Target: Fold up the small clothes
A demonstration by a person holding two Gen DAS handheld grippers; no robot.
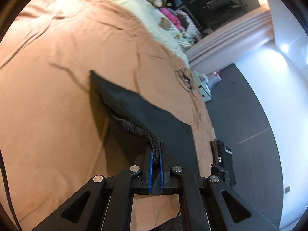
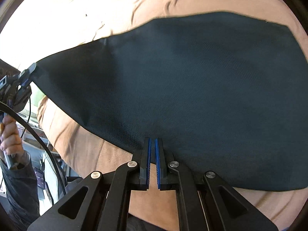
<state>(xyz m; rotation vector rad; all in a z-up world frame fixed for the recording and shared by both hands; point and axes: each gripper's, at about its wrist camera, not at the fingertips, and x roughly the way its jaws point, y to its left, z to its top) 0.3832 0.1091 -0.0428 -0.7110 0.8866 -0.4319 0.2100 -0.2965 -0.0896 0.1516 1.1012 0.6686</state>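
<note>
**At the bed's near edge: one cloth, two grippers, one sure pinch**

Between the left gripper's blue pads sits a bunched black hem, clamped tight and lifted off the bed. The right gripper has its jaws a narrow gap apart at the cloth's near edge; nothing shows between the pads, so I cannot tell whether it grips.

Risks, as I judge them: if only the left side holds, pulling would drag the cloth askew and crease the fold; the thick hem could also slip out of the pads.

Count: one black cloth, spread across the bed toward its right edge; two grippers; one orange bed cover.
</note>
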